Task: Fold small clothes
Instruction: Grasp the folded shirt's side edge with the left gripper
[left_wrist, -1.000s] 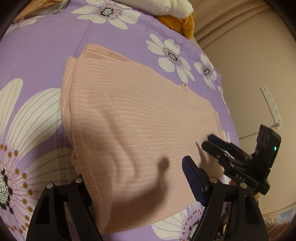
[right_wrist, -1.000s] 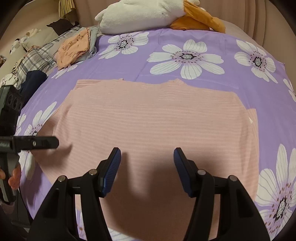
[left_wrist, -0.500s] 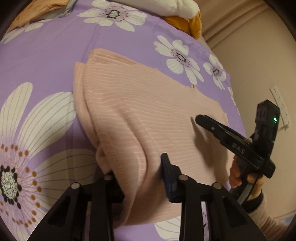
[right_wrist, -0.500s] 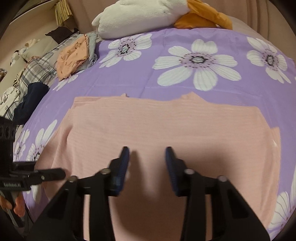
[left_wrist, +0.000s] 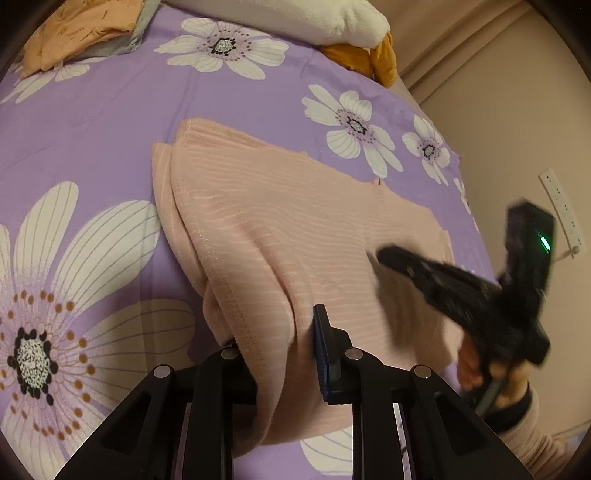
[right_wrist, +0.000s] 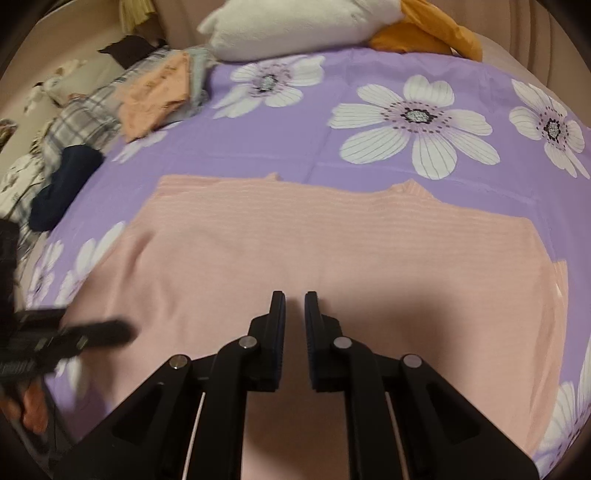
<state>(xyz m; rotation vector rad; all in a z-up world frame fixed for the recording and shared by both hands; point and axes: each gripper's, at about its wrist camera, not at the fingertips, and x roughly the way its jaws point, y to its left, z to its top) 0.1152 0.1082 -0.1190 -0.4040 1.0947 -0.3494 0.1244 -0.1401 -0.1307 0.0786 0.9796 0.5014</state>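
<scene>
A pink ribbed garment (left_wrist: 295, 229) lies spread on the purple flowered bedsheet (left_wrist: 92, 110); it also shows in the right wrist view (right_wrist: 332, 251). My left gripper (left_wrist: 273, 336) is shut on the garment's near hem edge, with a bunch of cloth pinched between the fingers. My right gripper (right_wrist: 294, 314) is nearly closed, with a narrow gap between its pads, at the garment's near edge; cloth between the pads cannot be made out. The right gripper also shows blurred in the left wrist view (left_wrist: 384, 254), over the garment's right part.
A white pillow (right_wrist: 295, 26) and an orange cloth (right_wrist: 424, 37) lie at the bed's far end. A pile of folded clothes (right_wrist: 155, 88) and a dark garment (right_wrist: 62, 184) sit at the left. A wall with an outlet strip (left_wrist: 561, 210) stands right of the bed.
My left gripper closed on the garment's hem and bunched it up. My right gripper's fingers narrowed from wide open to nearly closed over the near edge.
</scene>
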